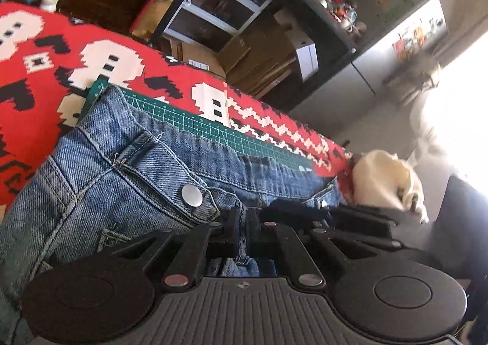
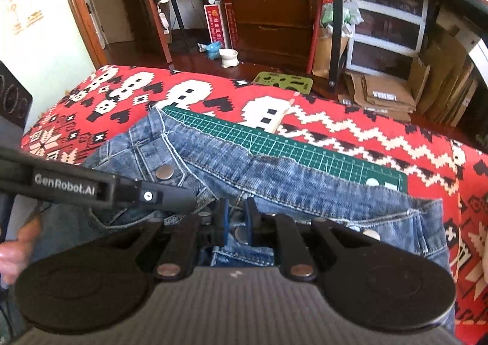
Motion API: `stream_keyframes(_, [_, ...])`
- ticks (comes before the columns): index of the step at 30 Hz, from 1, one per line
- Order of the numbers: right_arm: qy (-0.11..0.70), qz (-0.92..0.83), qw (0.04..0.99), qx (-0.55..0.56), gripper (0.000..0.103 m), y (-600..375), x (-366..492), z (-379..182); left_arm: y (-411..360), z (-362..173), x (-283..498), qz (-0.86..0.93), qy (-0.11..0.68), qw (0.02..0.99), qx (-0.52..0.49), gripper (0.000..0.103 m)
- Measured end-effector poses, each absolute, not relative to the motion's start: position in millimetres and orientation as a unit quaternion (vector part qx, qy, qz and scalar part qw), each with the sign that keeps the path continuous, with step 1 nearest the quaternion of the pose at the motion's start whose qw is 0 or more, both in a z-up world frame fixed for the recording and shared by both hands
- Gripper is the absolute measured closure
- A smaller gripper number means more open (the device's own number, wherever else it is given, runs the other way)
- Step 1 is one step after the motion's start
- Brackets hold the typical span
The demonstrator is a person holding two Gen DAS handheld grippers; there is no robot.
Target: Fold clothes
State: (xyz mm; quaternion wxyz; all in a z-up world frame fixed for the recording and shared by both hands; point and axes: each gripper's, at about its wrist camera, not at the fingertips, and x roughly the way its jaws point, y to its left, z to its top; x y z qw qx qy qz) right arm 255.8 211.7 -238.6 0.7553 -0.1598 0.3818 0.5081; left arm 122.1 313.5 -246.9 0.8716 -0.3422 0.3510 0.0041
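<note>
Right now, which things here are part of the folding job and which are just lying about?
For the job: blue denim jeans, left tool, right tool.

Lying about: green gridded cutting mat, red patterned blanket, cream crumpled cloth, white ceramic bowl, flattened cardboard boxes.

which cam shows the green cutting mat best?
Right wrist. The green cutting mat shows as a long grid strip running to its right corner, behind the jeans. Left wrist shows only a narrower, oblique band of it, its near edge hidden under denim.
</note>
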Motion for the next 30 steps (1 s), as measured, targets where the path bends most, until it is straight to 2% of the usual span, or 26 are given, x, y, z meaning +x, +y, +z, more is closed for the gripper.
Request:
stream_keyframes(3, [0.396, 0.495, 0.766, -0.111, 0.097, 203, 271, -232, 310, -242, 124, 0.01, 0.346, 0.882, -0.32, 0.1])
stream_keyframes(9, [0.403, 0.459, 0.783, -0.116, 0.103, 217, 292, -243, 309, -238, 152, 0.021, 0.342, 0.889, -0.304, 0.1])
stream_keyframes(17, [0.393, 0.45, 0.793, -0.115, 0.103, 237, 304, -250, 311, -246, 175, 0.051, 0.346, 0.887, -0.301, 0.101])
stream_keyframes(20, [0.425, 0.444, 0.786, -0.064, 0.103, 232, 316, -250, 309, -245, 177, 0.056, 0.347, 0.888, -0.295, 0.101])
stream_keyframes(25, [0.436, 0.429, 0.789, 0.069, 0.102, 179, 337, -226, 314, -224, 161, 0.055, 0.318, 0.894, -0.31, 0.1])
stream_keyframes(29, [0.414, 0.426, 0.801, 0.073, 0.101, 132, 327, -201, 317, -208, 136, 0.05, 0.317, 0.891, -0.322, 0.098])
stream_keyframes(30, [0.41, 0.426, 0.803, 0.073, 0.096, 120, 323, -196, 314, -206, 129, 0.049, 0.321, 0.891, -0.317, 0.098])
